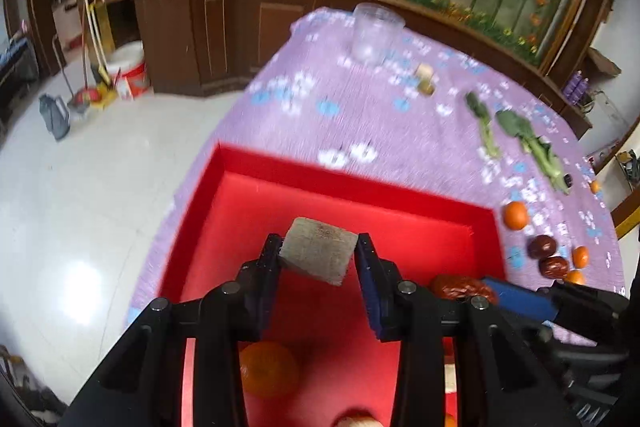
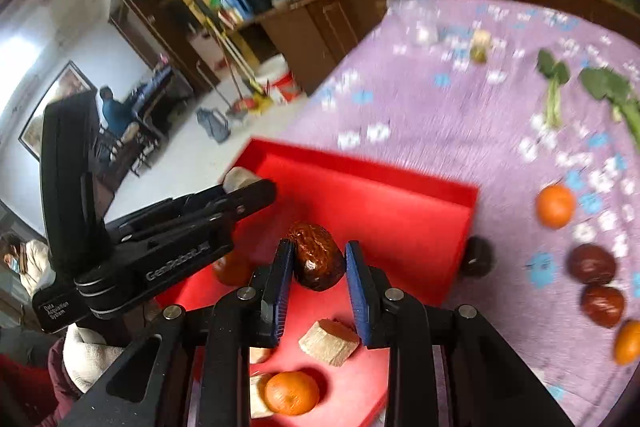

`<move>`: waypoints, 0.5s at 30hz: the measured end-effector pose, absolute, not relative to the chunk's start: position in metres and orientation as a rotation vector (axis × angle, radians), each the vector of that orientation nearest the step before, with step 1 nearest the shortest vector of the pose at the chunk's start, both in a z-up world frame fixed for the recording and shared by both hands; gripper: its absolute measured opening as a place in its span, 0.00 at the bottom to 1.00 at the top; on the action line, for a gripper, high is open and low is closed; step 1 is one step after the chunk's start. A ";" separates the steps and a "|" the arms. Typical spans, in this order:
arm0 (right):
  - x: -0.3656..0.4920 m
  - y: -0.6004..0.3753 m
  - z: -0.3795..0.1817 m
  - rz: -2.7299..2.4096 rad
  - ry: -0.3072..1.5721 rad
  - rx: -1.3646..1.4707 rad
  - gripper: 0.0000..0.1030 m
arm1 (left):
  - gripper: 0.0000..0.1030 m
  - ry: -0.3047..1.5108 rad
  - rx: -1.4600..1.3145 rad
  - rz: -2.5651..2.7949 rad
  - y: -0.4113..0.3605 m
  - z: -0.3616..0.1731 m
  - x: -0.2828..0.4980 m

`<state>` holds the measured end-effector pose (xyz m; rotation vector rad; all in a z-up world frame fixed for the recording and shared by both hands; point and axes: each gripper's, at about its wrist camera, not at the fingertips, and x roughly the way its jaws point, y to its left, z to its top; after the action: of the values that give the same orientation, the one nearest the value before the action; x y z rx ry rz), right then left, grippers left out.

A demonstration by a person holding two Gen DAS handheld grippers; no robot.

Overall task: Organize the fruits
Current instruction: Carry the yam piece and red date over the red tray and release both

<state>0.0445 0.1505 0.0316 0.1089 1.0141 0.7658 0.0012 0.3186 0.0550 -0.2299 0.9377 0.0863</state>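
Both grippers are over the red tray, each loaded. The left gripper is closed on a pale block-shaped piece, clamped by its two side faces, held above the tray floor toward the far half. The right gripper is nearly closed on a dark red date, pads on its flanks, also above the tray.

Already in the tray, seen from the right wrist view: another pale piece and an orange near the close edge, a second orange partly hidden under the left gripper's body.

Still out on the surface, right of the tray: an orange, two dates, another orange at the frame edge, a dark round fruit touching the tray's outer wall. Greens and a clear cup lie farther off.

Judgement: step in hand is deposit of both items. Frames are motion-blurred, so slow down before release.

Notes for doing it well:
- Lower each item close to the tray floor before opening; the date is rounded and would likely roll if dropped from height.
- Aim for bare red floor, not onto the pieces already there.
- The two grippers sit near each other; release one at a time and lift straight up to avoid a knock.
- Put the date clear of the right wall so it does not bounce out.

Roughly half the fruit looks still to be collected.
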 end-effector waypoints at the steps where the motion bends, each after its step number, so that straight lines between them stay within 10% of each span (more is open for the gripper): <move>1: 0.046 0.153 0.027 0.767 1.019 0.102 0.29 | 0.35 0.947 -0.235 0.087 0.318 0.051 0.003; 15: 0.044 0.163 0.016 0.784 1.034 0.095 0.39 | 0.51 0.957 -0.360 0.075 0.332 0.058 -0.002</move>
<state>0.0438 0.1631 0.0157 0.0948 1.0344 0.7842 -0.0019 0.3322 0.0577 -0.3604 0.9572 0.0746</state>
